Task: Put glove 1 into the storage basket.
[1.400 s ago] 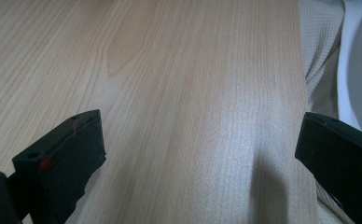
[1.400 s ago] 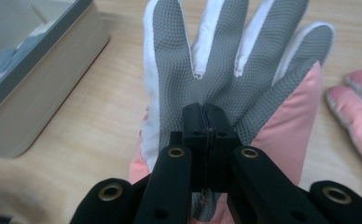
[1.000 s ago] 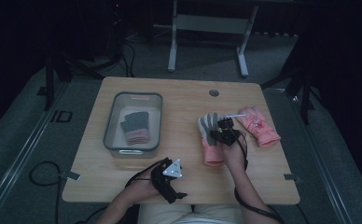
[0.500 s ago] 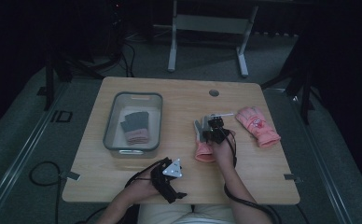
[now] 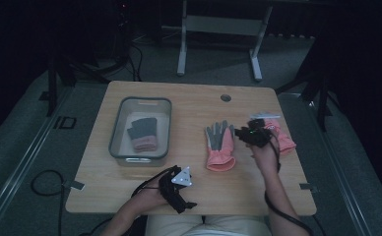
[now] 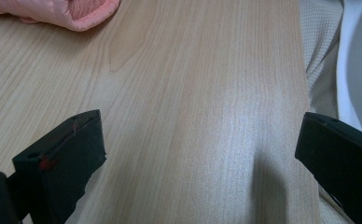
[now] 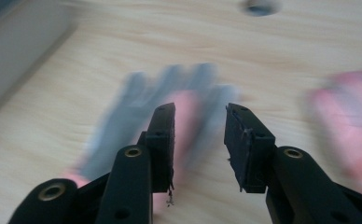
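The grey-and-pink glove (image 5: 220,146) lies flat near the middle of the wooden table (image 5: 189,105), fingers pointing away from the person, cuff toward them. The right gripper (image 5: 250,132) is just to its right, between it and a second, pink glove (image 5: 286,140) that the gripper and hand partly cover in the high view. The right gripper's jaws have just been opening; in the right gripper view they stand apart with nothing between them, the blurred grey-and-pink glove (image 7: 170,121) on the table behind them and the pink glove (image 7: 347,116) off to the side.

The left gripper (image 5: 176,184) rests near the table's front edge, well apart from both gloves. Its 2 jaws are spread wide over bare wood, and the pink cuff (image 6: 62,11) of the grey-and-pink glove shows at the top corner of the left gripper view.

The table is pale wood with a round cable hole (image 5: 225,98) near the far edge. Around it the room is dark, with grey carpet (image 5: 21,147), loose cables on the floor and a metal frame (image 5: 218,29) behind the table.

A clear plastic bin (image 5: 117,142) sits on the table's left part, holding 1 folded grey-and-pink glove (image 5: 143,133).
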A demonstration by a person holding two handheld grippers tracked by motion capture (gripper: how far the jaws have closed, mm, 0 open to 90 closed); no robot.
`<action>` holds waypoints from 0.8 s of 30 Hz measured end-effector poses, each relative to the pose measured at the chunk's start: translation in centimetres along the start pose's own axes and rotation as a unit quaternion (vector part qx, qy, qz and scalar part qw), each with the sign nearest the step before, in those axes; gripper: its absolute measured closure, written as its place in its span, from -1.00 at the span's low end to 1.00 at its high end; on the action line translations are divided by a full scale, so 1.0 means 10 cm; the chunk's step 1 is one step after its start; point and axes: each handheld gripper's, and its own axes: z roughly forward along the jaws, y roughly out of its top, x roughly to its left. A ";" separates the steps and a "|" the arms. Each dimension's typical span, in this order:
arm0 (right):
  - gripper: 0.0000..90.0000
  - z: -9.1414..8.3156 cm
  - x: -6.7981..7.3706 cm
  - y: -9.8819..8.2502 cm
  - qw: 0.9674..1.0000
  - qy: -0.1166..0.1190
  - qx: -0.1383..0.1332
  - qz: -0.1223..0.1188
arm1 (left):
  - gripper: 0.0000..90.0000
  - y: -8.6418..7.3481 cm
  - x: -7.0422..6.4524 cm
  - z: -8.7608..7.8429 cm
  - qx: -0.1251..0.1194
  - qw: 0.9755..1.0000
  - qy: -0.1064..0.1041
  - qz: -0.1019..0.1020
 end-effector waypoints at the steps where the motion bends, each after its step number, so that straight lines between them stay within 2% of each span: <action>1: 0.37 -0.05 -0.12 0.00 1.000 0.002 -0.007 0.002 | -0.98 0.00 0.00 0.00 0.002 1.000 0.001 0.000; 4: 0.35 -0.16 -0.43 0.02 1.000 -0.012 -0.020 0.012 | -0.98 -0.01 0.00 0.01 0.004 1.000 0.003 -0.001; 6: 0.31 -0.20 -0.61 0.02 0.999 -0.021 -0.027 0.000 | -0.98 -0.01 0.00 0.00 0.002 1.000 0.002 -0.001; 9: 0.29 -0.20 -0.86 0.00 0.999 -0.039 -0.014 -0.016 | -0.98 -0.01 0.00 0.00 0.003 1.000 0.002 -0.001; 14: 0.25 -0.12 -1.20 -0.07 0.998 -0.047 0.018 -0.027 | -0.98 -0.01 0.00 0.01 0.003 1.000 0.003 -0.001; 18: 0.13 0.00 -1.34 -0.11 0.996 -0.060 0.046 -0.043 | -0.98 -0.01 0.00 0.01 0.006 1.000 0.005 0.000; 24: 0.09 0.22 -1.42 -0.18 0.994 -0.054 0.081 -0.055 | -0.98 -0.02 0.00 0.01 0.006 1.000 0.004 -0.001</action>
